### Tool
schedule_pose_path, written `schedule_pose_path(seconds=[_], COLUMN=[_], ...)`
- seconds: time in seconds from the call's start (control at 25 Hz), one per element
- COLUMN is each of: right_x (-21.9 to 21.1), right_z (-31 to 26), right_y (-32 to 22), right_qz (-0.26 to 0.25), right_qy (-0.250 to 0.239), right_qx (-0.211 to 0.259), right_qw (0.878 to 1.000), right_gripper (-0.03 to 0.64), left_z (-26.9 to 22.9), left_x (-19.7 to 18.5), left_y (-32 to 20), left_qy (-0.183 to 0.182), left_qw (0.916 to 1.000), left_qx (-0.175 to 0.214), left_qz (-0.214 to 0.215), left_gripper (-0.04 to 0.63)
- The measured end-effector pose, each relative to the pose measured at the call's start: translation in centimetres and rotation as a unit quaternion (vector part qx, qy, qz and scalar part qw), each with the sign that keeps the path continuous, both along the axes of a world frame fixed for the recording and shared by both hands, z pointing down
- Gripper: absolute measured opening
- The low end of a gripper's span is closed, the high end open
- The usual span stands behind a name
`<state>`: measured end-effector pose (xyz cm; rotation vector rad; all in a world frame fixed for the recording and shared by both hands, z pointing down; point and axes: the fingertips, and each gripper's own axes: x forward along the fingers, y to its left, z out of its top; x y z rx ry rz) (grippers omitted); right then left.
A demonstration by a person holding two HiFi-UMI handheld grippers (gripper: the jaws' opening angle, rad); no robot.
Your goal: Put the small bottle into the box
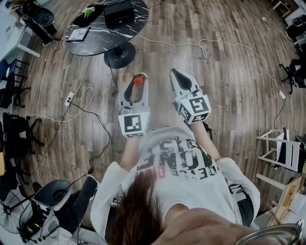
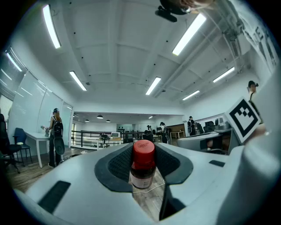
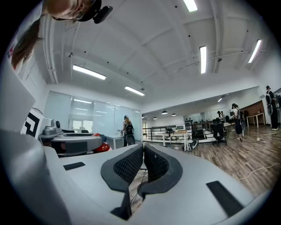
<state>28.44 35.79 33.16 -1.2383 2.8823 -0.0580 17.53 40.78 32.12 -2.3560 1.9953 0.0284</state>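
Note:
A small brown bottle [image 2: 143, 169] with a red cap [image 1: 138, 81] and a pale label stands upright between the dark pads of my left gripper [image 2: 143, 154], which is shut on it. In the head view the left gripper [image 1: 137, 80] is held out over the wooden floor in front of the person. Beside it on the right, my right gripper [image 1: 175, 72] has its tips together; in its own view the right gripper [image 3: 143, 151] is shut with nothing in it. A black box [image 1: 118, 13] sits on the round dark marble table [image 1: 95, 40] further ahead.
The table's round foot [image 1: 119, 55] stands just beyond the left gripper. White and black cables [image 1: 83, 103] trail over the floor at left, a long white cable [image 1: 224, 45] at right. Office chairs [image 1: 16, 139] line the left edge, a white rack [image 1: 282, 148] the right.

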Motion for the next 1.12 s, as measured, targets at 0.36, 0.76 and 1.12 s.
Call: schedule_pose_path(seconds=[0.36, 0.76, 1.12], right_x=[0.5, -0.4, -0.8], right_z=[-0.4, -1.1, -1.7], right_y=[1.3, 2.0, 2.9], right_qz=[0.0, -0.004, 0.002], right_qy=[0.009, 0.011, 0.009], right_qx=[-0.002, 0.008, 0.018], right_qw=[1.0, 1.0, 1.0], right_gripper=[0.008, 0.008, 0.008], left_z=[-0.8, -1.6, -1.7], left_x=[-0.2, -0.3, -0.7], left_y=[0.9, 1.3, 1.9], left_qy=[0.008, 0.007, 0.001], left_qw=[1.0, 0.9999, 0.9998], left_qx=[-0.002, 0.008, 0.011], left_qz=[-0.001, 0.005, 0.015], left_gripper=[0.143, 0.143, 0.143])
